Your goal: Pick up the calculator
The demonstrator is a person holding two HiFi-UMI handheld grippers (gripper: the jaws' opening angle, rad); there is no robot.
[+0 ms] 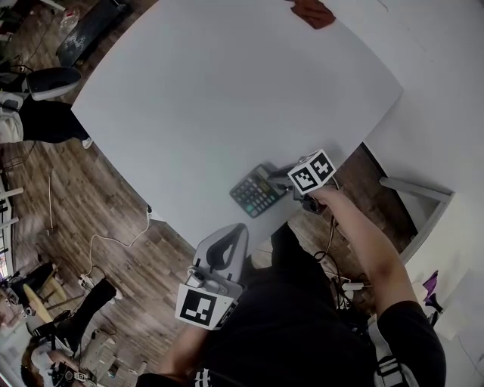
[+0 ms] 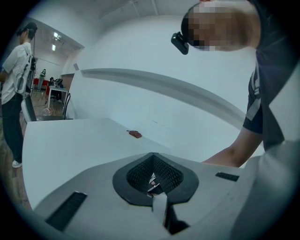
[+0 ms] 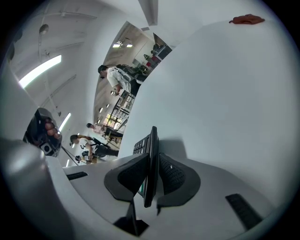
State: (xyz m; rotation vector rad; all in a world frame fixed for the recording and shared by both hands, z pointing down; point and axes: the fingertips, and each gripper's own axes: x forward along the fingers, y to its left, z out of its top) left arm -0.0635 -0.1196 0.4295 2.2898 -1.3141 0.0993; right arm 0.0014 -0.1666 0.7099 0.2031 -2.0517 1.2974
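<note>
A dark calculator [image 1: 255, 192] lies at the near edge of the white table [image 1: 227, 91]. My right gripper [image 1: 286, 181], with its marker cube [image 1: 311, 172], is shut on the calculator's right side. In the right gripper view the calculator [image 3: 151, 154] stands edge-on, pinched between the two black pads [image 3: 174, 174], with its keys facing left. My left gripper [image 1: 233, 233] hangs off the table, below its edge and near my body, apart from the calculator. In its own view the left gripper [image 2: 152, 180] has its pads pressed together with nothing held.
A small red cloth [image 1: 312, 11] lies at the table's far side, also visible as the red cloth [image 2: 135, 134] and the red cloth [image 3: 247, 19]. A chair [image 1: 53, 82] and cables [image 1: 113, 242] sit on the wooden floor to the left. A person [image 2: 14, 84] stands beyond the table.
</note>
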